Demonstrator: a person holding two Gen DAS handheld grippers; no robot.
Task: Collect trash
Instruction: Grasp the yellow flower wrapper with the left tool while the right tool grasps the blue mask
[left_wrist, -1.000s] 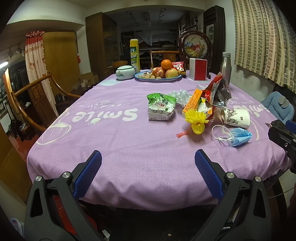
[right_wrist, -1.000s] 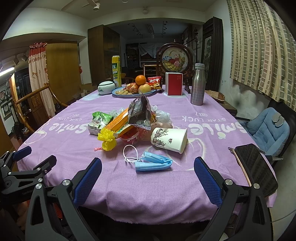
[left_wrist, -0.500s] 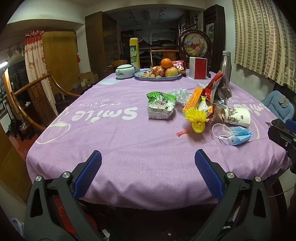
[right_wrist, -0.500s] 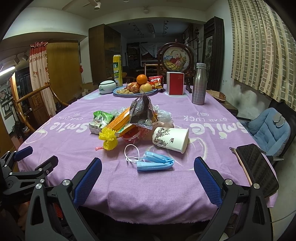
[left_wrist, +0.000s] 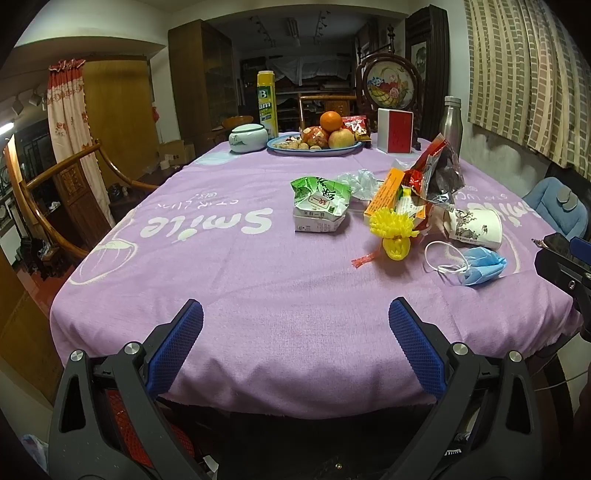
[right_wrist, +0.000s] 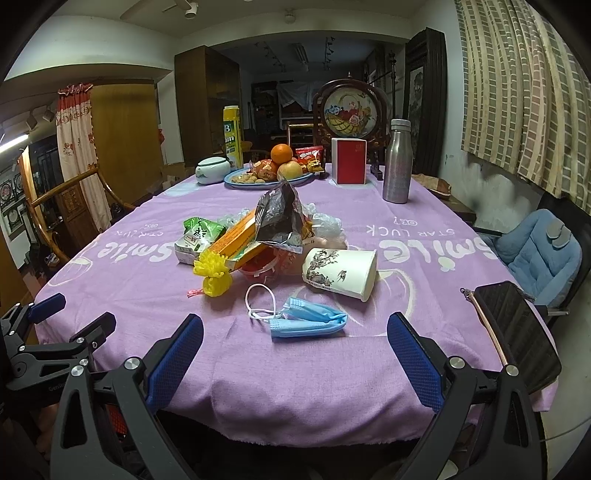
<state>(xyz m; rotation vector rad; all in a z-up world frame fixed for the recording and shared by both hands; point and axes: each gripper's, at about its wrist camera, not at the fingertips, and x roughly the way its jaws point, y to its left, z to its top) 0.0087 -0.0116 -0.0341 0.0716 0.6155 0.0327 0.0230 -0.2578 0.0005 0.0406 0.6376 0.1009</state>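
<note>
Trash, one heap, lying a little right of centre on the table (right_wrist: 314, 369), which is covered in a purple printed cloth. Items: crumpled blue face mask (right_wrist: 308, 321) with white ear loops, nearest the front edge; paper cup (right_wrist: 340, 271) tipped on its side, just behind the mask; yellow frilled wrapper (right_wrist: 214, 273) with a red tie; orange carton (right_wrist: 236, 243); dark foil snack bag (right_wrist: 280, 218) standing up over the heap; green-and-white packet (left_wrist: 319, 205), set slightly apart to the left; clear crumpled plastic (right_wrist: 325, 223) at the back. Not trash, by appearance: fruit plate (right_wrist: 266, 179), steel bottle (right_wrist: 397, 162), red box (right_wrist: 349, 160) and ceramic jar (right_wrist: 212, 170) at the far end, well apart from the heap; a dark phone (right_wrist: 517, 328) at the right front corner. Left gripper (left_wrist: 295, 339): jaws spread wide, empty, held off the near edge, facing bare cloth. Right gripper (right_wrist: 295, 347): likewise wide apart and empty, lined up on the mask. No bin or bag shows in either view. Handling note: likely first pick is the mask, taken by its bunched body rather than a loop, pads pressed lightly so the cloth is not pinched with it; light wrappers may slide, so close slowly.
</note>
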